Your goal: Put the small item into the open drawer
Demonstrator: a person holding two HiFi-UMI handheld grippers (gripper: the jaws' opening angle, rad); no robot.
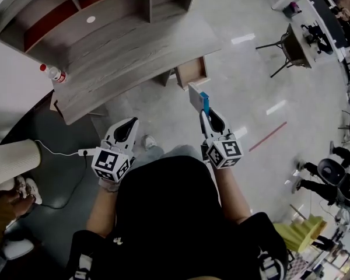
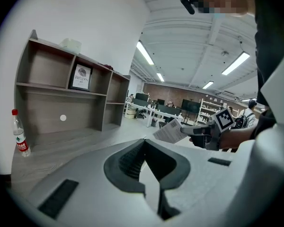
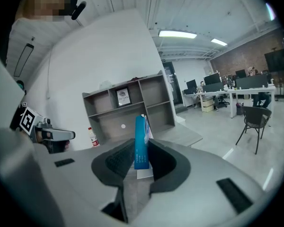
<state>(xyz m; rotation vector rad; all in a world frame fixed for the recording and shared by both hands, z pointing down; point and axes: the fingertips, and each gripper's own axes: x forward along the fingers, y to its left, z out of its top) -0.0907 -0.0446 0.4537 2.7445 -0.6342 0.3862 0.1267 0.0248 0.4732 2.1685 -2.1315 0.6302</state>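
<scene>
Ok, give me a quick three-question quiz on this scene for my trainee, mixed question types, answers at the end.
1. What does the right tool grip?
A) a cup
B) a flat blue box
C) nothing
2. True or false: the drawer under the desk is pushed shut.
3. In the head view, what stands near the left end of the desk?

Key
1. B. The box stands upright between the jaws.
2. False. The drawer is pulled out and open.
3. A bottle with a red cap.
</scene>
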